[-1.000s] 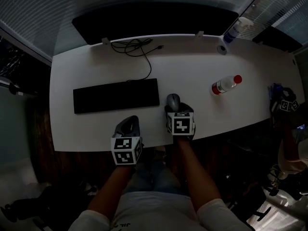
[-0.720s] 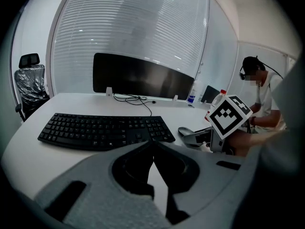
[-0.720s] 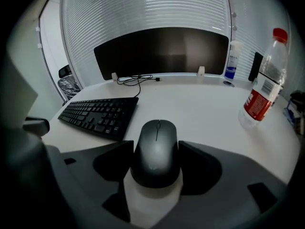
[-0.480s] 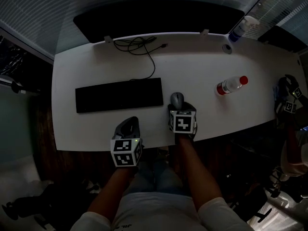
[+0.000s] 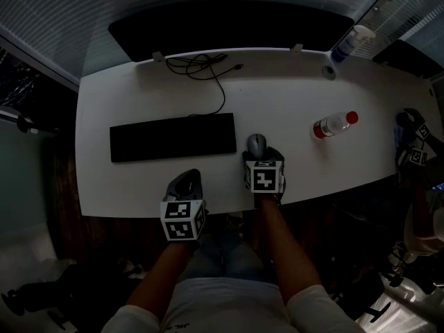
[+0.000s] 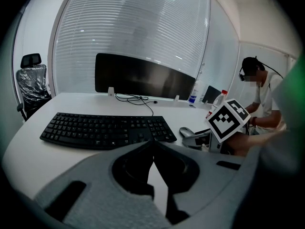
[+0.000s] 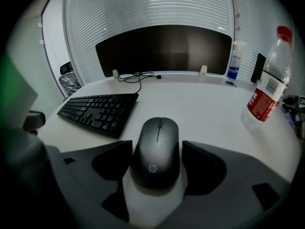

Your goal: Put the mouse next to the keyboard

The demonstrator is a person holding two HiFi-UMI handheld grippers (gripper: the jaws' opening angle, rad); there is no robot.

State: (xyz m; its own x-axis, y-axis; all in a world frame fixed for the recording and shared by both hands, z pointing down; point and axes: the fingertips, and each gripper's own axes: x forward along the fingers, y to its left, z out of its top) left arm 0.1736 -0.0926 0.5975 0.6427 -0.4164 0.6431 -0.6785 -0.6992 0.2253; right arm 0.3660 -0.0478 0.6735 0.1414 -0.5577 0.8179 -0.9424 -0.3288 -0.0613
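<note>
Seemingly placement is done: the mouse [image 7: 156, 142] lies on the table [image 7: 209, 104] just right of the keyboard [image 7: 97, 111], inside the released right claw [image 7: 156, 152], which should next back straight off, while the left claw [image 6: 153, 143] is clenched, empty.

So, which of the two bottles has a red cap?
The clear bottle right of the mouse; the blue-and-white bottle further back has a white top.
</note>
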